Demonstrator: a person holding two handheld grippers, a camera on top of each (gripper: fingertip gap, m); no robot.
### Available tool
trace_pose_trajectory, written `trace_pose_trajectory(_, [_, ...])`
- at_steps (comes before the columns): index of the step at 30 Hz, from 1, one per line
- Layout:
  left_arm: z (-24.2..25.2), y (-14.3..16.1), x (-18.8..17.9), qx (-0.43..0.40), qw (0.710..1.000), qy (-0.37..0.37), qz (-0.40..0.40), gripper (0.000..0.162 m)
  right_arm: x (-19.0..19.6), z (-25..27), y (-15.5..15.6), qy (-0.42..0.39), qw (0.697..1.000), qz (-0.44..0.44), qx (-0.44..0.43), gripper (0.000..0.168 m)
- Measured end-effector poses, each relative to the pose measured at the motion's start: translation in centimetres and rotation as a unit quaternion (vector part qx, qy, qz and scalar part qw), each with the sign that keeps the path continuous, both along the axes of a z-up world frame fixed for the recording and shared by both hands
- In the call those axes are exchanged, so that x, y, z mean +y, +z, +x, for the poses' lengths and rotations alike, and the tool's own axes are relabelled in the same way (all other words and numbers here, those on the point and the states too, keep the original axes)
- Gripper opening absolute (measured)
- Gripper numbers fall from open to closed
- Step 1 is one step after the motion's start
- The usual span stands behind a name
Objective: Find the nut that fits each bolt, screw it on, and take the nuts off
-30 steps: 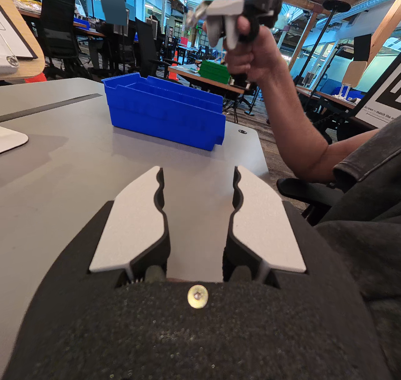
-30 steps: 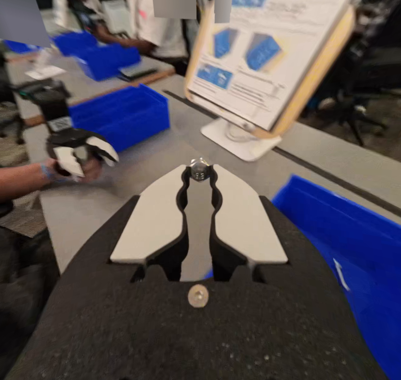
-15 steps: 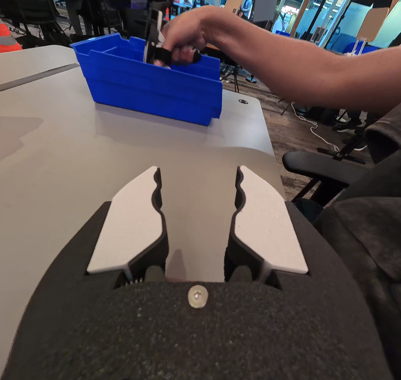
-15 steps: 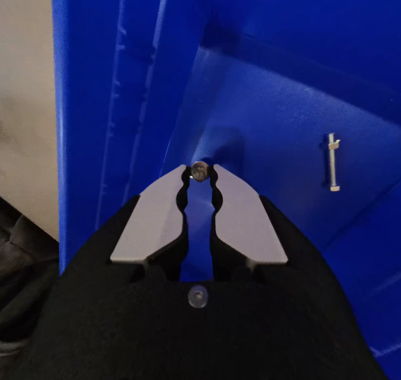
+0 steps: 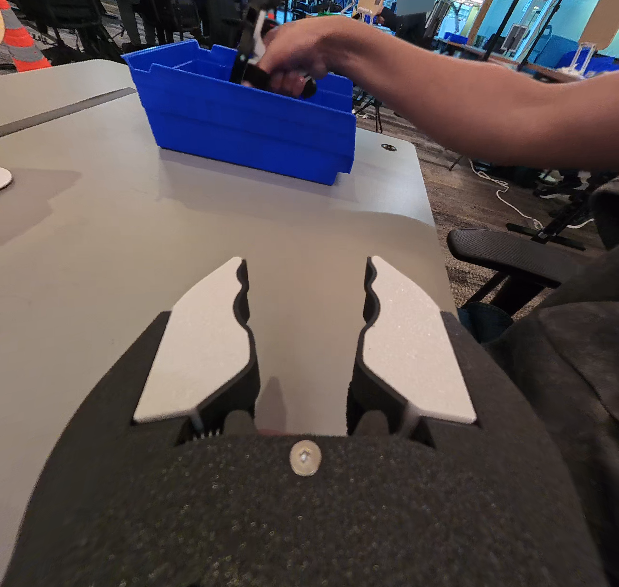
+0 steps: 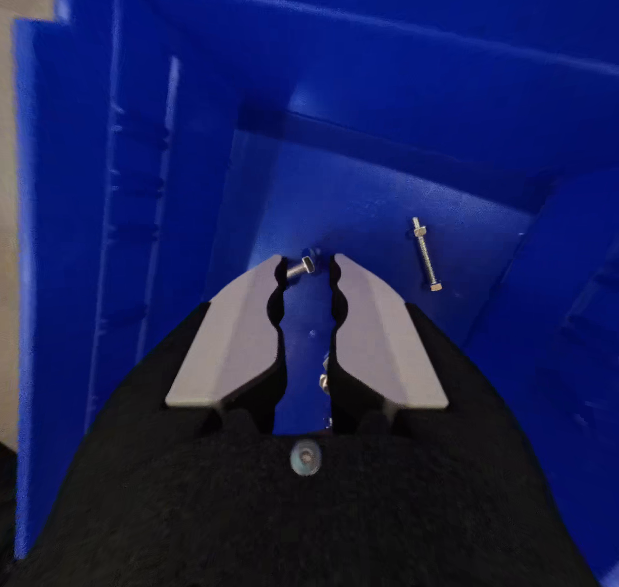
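- Left gripper (image 5: pixel 306 262): nearest in the left wrist view, its white fingers (image 5: pixel 201 343) spread wide with nothing between them, low over the grey table (image 5: pixel 100 235).
- Beside it on the right, a dark sleeve (image 5: pixel 569 353) and a black chair arm (image 5: pixel 502 252) past the table edge.
- Farther along the table stands the blue bin (image 5: pixel 248 135), near the far right corner. A small dark fitting (image 5: pixel 388 147) sits in the tabletop just beyond the bin.
- A bare arm (image 5: pixel 452 108) reaches across from the right; its hand (image 5: pixel 291 58) holds the right gripper's handle (image 5: pixel 254 71) down inside the bin.
- Behind that: an orange cone (image 5: pixel 20 44) at far left, dark chairs, desks and stands, too blurred to tell apart.
- Right gripper (image 6: pixel 308 262): in the right wrist view it points down into the bin (image 6: pixel 402 68), fingers (image 6: pixel 231 336) parted narrowly and gripping nothing.
- Short bolt (image 6: pixel 299 269): just past the fingertips, tilted, its shank end close to the left tip and its head toward the gap. Whether it touches the tip or the bin floor I cannot tell.
- More small metal pieces (image 6: pixel 323 381) show between the fingers near the right one, mostly hidden.
- Long bolt (image 6: pixel 424 254): flat on the bin floor, well right of the fingertips, with a nut (image 6: pixel 418 232) threaded near its far end and its head nearer the camera.
- Beyond lie the bin's far wall and left corner.
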State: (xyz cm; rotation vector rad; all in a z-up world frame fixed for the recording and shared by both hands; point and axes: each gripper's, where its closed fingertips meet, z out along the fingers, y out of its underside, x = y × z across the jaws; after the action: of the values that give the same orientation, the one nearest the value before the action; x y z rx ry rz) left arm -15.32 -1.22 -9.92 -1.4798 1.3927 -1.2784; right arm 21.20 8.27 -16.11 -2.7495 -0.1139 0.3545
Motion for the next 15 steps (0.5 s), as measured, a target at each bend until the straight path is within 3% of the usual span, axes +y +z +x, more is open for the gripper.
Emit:
trace_pose_trajectory(1, [0.0,0.0,0.3,0.001,1.000,0.009,0.006,0.066,0.3,-0.2,1.6,0.000,0.999,0.052,-0.003,0.024])
trace_pose_trajectory(4, [-0.1,-0.5,1.8,0.018,0.997,0.066,0.040,0.066,-0.5,-1.3,8.5,-0.033,0.960,0.265,-0.081,0.028])
trace_pose_trajectory(7, [-0.3,-1.7,4.0,0.067,0.982,0.151,0.092,0.064,-3.8,-6.1,12.3,-0.056,0.925,0.355,-0.126,0.033])
trace_pose_trajectory(11, [-0.3,-1.7,5.0,0.112,0.958,0.218,0.150,0.061,-5.3,-13.8,14.2,-0.071,0.879,0.449,-0.142,0.028])
trace_pose_trajectory(15, [-0.8,-0.9,4.9,0.133,0.944,0.262,0.148,0.060,-4.7,-18.8,12.3,-0.055,0.886,0.446,-0.116,0.035])
